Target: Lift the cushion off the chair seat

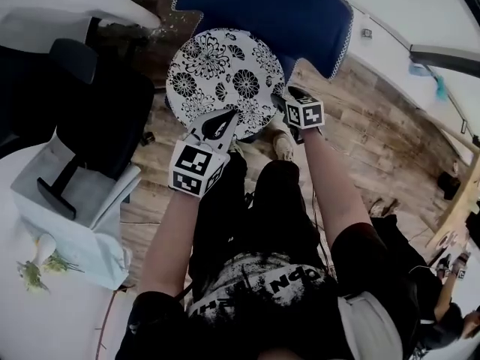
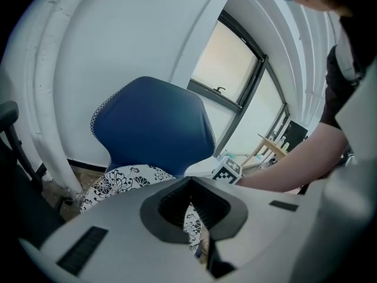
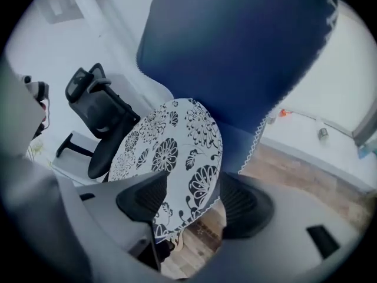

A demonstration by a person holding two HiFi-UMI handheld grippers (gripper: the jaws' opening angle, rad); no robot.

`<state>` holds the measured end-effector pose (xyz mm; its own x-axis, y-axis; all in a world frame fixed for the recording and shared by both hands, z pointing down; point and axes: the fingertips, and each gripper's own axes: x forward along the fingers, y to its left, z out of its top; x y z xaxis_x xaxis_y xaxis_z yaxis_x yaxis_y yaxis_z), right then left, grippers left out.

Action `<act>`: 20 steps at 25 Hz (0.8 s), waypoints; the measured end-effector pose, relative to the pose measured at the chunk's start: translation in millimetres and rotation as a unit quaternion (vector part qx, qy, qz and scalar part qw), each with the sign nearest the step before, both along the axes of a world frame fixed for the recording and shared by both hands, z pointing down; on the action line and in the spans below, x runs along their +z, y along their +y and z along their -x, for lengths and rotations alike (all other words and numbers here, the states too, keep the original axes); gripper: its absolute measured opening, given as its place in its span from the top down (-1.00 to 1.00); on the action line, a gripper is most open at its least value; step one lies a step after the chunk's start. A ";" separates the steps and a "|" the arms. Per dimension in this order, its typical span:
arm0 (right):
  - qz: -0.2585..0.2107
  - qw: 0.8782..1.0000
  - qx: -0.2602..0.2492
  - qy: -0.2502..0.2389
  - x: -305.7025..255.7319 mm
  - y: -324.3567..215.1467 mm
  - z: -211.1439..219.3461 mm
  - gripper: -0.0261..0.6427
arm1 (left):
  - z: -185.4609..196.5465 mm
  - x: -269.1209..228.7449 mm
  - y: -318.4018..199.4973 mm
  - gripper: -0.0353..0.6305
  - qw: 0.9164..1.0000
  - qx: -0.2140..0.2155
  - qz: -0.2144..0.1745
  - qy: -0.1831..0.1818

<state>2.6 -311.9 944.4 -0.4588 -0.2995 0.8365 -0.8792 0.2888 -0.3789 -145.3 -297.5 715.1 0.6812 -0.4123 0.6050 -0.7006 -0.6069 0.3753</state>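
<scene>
A round white cushion with a black flower print (image 1: 225, 73) lies on the seat of a blue chair (image 1: 277, 10). My left gripper (image 1: 225, 118) hovers over the cushion's front edge. Its jaws are shut in the left gripper view (image 2: 189, 184), with nothing visible between them and the cushion (image 2: 123, 178) just below. My right gripper (image 1: 289, 96) is at the cushion's right edge. It stands open (image 3: 194, 196) with the cushion's rim (image 3: 171, 152) between its jaws, the pads clear of it. The blue backrest (image 3: 235, 52) rises behind.
A black office chair (image 1: 97, 103) stands close on the left, next to a white table (image 1: 75, 291) with a grey folded item (image 1: 67, 186). Wooden floor (image 1: 375, 141) spreads to the right. The person's shoe (image 1: 283, 147) is under the seat's front.
</scene>
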 end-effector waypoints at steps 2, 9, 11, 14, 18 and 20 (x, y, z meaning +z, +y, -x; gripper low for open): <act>0.013 1.000 0.013 0.002 14.6 -2.9 -2.5 0.11 | -1.8 5.1 -2.5 0.85 1.000 0.005 0.001 -0.001; 0.061 0.997 0.028 -0.023 50.4 5.0 6.6 0.12 | -2.0 18.6 -4.4 0.85 1.000 0.005 0.008 -0.001; 0.071 0.997 0.023 -0.028 54.7 7.3 10.6 0.12 | -1.2 22.5 -4.1 0.85 1.000 0.006 0.011 -0.004; 0.067 0.998 0.013 -0.016 53.9 9.2 10.1 0.41 | -2.6 25.7 -2.4 0.85 1.000 0.010 0.014 -0.008; 0.053 0.999 0.007 -0.005 50.2 9.8 9.1 0.68 | -2.7 25.4 -2.1 0.85 1.000 0.009 0.017 -0.004; 0.050 0.999 0.004 -0.004 47.6 10.3 11.0 0.70 | -1.9 24.8 -2.9 0.85 1.000 0.002 0.025 0.006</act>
